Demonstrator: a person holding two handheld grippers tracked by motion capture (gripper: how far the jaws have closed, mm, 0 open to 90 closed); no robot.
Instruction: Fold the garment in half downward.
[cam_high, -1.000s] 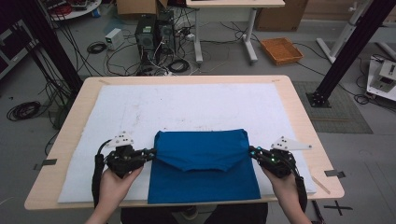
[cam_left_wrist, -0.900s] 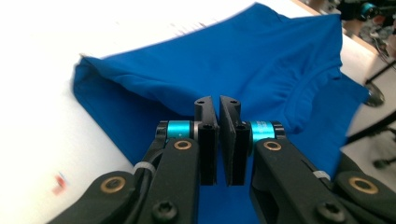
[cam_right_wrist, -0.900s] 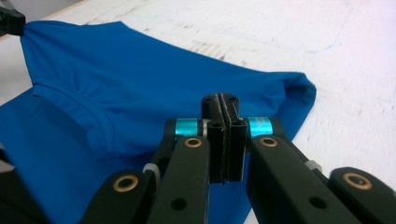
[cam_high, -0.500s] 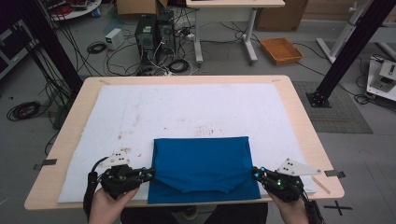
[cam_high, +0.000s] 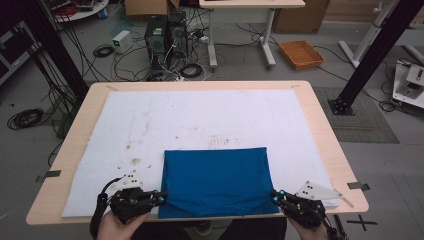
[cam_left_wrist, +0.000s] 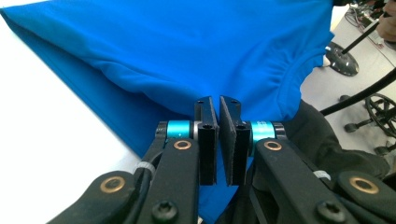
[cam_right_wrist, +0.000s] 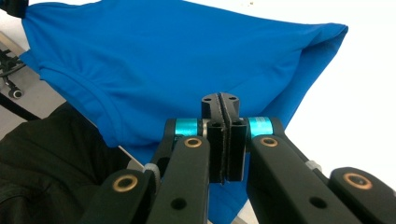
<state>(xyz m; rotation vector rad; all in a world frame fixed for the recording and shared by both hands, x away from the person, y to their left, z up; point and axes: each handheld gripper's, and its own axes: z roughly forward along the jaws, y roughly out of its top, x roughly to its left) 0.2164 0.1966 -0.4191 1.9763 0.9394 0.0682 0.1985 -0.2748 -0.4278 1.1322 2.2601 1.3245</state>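
Note:
A blue shirt (cam_high: 215, 180) lies folded flat on the white mat (cam_high: 200, 115), and its near edge hangs slightly over the table's front edge. My left gripper (cam_high: 161, 198) holds the shirt's near left corner; in the left gripper view its jaws (cam_left_wrist: 218, 105) are pressed nearly together at the edge of the cloth (cam_left_wrist: 187, 46), beside the collar. My right gripper (cam_high: 275, 196) holds the near right corner; in the right gripper view it (cam_right_wrist: 221, 100) is shut tight at the fabric's (cam_right_wrist: 187, 56) edge. A hand grasps each gripper at the bottom of the high view.
The wooden table (cam_high: 320, 115) carries the stained mat. On the floor beyond it are computer towers (cam_high: 162, 35), tangled cables and an orange tray (cam_high: 301, 53). Black frame posts stand at the left and at the right (cam_high: 370, 55). Dark clothing (cam_right_wrist: 46, 154) lies below the table edge.
Both grippers have drawn back toward the table's near edge, and the shirt has slid with them. Its near part now reaches past the mat's front edge.

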